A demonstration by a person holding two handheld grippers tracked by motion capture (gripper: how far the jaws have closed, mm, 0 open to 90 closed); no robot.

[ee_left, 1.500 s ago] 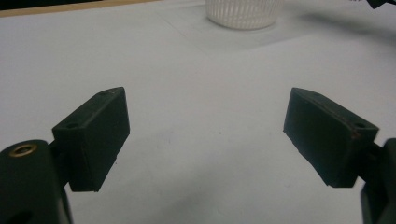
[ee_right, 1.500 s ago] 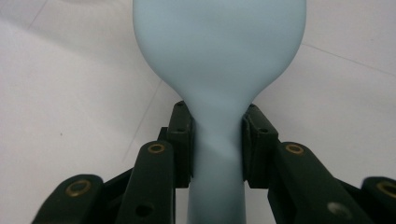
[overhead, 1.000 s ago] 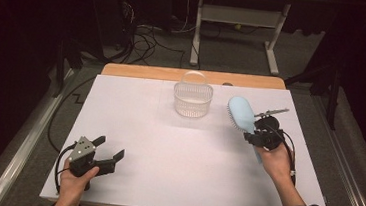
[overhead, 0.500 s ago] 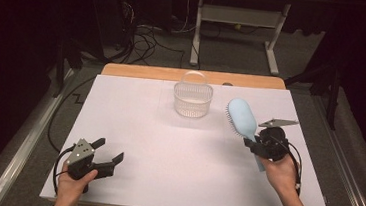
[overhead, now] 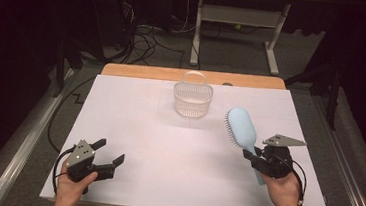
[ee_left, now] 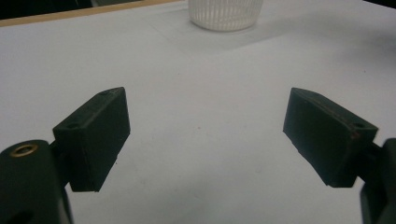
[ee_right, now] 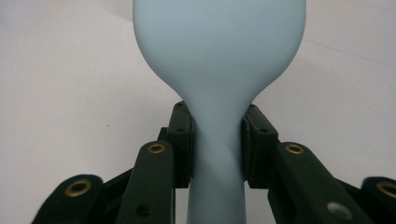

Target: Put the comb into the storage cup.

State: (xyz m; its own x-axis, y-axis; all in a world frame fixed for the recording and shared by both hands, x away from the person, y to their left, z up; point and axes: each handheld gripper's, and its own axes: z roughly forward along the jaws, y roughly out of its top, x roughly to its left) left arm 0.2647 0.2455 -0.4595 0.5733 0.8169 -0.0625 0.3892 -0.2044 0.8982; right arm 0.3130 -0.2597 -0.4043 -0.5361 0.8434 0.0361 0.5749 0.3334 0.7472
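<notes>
Right gripper (overhead: 258, 162) is pinching the handle of the light blue hairbrush (overhead: 242, 128), pads pressing on both sides of the neck just below the head. In the high view the brush is lying over the right part of the white table (overhead: 143, 129), head pointing away from the person, bristles showing along its left edge. The right gripper view (ee_right: 217, 140) is showing the smooth back of the hairbrush (ee_right: 219, 51) and the clamped handle up close, a contact the high view is leaving too small to judge; the bristles are facing away from this camera.

Left gripper (overhead: 106, 155) is sitting near the front left corner of the table, jaws spread wide with nothing between them. The left gripper view (ee_left: 205, 126) is confirming bare table (ee_left: 201, 84) between the pads.

A clear ribbed plastic basket (overhead: 193, 98) is standing at the far middle of the table, well apart from both grippers; the left gripper view is catching its lower wall (ee_left: 225, 13).
</notes>
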